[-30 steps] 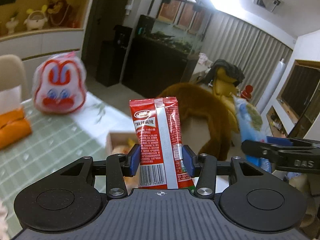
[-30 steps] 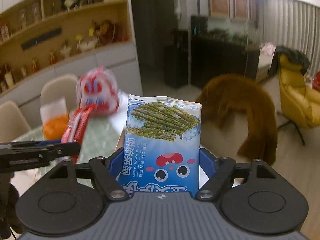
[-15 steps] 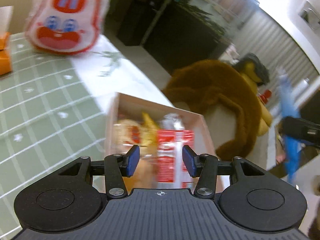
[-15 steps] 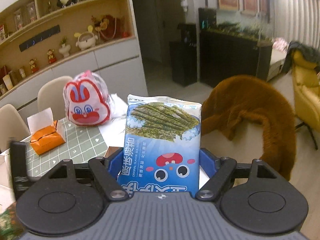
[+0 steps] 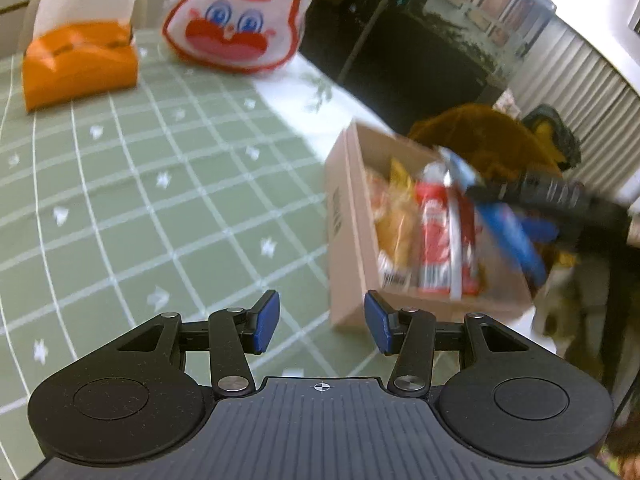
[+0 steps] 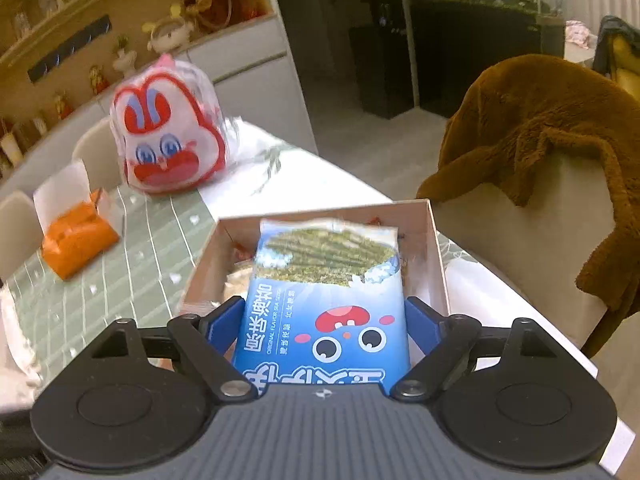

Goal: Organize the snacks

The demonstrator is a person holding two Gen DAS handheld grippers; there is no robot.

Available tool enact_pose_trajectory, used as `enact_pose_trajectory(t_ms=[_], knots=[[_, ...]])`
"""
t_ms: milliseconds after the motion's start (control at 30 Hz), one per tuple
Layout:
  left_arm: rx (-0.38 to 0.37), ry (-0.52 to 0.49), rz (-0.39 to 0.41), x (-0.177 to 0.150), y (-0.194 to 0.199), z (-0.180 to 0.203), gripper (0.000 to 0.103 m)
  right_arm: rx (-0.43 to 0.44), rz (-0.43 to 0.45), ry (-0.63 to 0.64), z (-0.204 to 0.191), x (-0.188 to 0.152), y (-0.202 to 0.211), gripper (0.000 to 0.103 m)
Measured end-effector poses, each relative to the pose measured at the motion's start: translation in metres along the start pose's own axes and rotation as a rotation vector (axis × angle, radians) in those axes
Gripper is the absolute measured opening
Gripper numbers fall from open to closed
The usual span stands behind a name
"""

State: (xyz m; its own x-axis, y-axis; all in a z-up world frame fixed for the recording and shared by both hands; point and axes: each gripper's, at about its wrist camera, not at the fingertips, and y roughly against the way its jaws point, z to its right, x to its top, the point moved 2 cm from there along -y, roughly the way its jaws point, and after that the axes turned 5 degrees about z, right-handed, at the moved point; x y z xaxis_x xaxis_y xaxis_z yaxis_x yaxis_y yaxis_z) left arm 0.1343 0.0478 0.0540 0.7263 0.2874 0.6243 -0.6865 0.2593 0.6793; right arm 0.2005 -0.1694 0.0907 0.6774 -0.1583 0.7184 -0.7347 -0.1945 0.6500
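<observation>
A cardboard box [image 5: 346,216] stands at the table's right edge and holds a red snack packet [image 5: 438,248], yellow snack bags [image 5: 394,220] and other snacks. My left gripper [image 5: 322,324] is open and empty, over the green tablecloth just left of the box. My right gripper [image 6: 324,328] is shut on a blue seaweed snack packet [image 6: 326,304] and holds it above the box [image 6: 436,256]. In the left wrist view the right gripper [image 5: 548,196] and its blue packet [image 5: 504,228] hang over the box's right side, blurred.
A red-and-white rabbit-face bag [image 5: 240,16] and an orange tissue box [image 5: 78,64] stand at the far side of the checked green tablecloth [image 5: 140,184]. A chair draped with a brown fuzzy coat [image 6: 552,132] stands just beyond the box.
My left gripper has let go of the red packet, which now lies in the box, and has drawn back left. My right gripper has brought the seaweed packet down over the box.
</observation>
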Motion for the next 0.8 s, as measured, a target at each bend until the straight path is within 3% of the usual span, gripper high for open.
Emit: enact_pose_trajectory(t_ms=[100, 233, 367, 533, 667, 800], knots=[[-0.015, -0.028, -0.008, -0.007, 0.009, 0.001, 0.052, 0.012, 0.002, -0.045, 0.002, 0.021, -0.001, 0.086], [-0.061, -0.055, 0.003, -0.007, 0.024, 0.007, 0.052, 0.027, -0.193, -0.135, 0.012, 0.037, -0.026, 0.087], [-0.075, -0.106, 0.021, -0.017, 0.036, 0.005, 0.052, 0.005, -0.051, -0.232, 0.022, 0.03, 0.009, 0.087], [-0.003, -0.183, -0.014, -0.049, 0.029, -0.011, 0.052, -0.094, 0.036, -0.169, 0.003, -0.019, 0.053, 0.088], [0.05, -0.262, -0.016, -0.076, 0.032, -0.03, 0.052, -0.177, 0.021, -0.064, -0.029, -0.094, 0.072, 0.088], [0.035, -0.373, 0.039, -0.093, 0.039, -0.03, 0.052, -0.207, -0.034, -0.046, -0.057, -0.169, 0.076, 0.088]])
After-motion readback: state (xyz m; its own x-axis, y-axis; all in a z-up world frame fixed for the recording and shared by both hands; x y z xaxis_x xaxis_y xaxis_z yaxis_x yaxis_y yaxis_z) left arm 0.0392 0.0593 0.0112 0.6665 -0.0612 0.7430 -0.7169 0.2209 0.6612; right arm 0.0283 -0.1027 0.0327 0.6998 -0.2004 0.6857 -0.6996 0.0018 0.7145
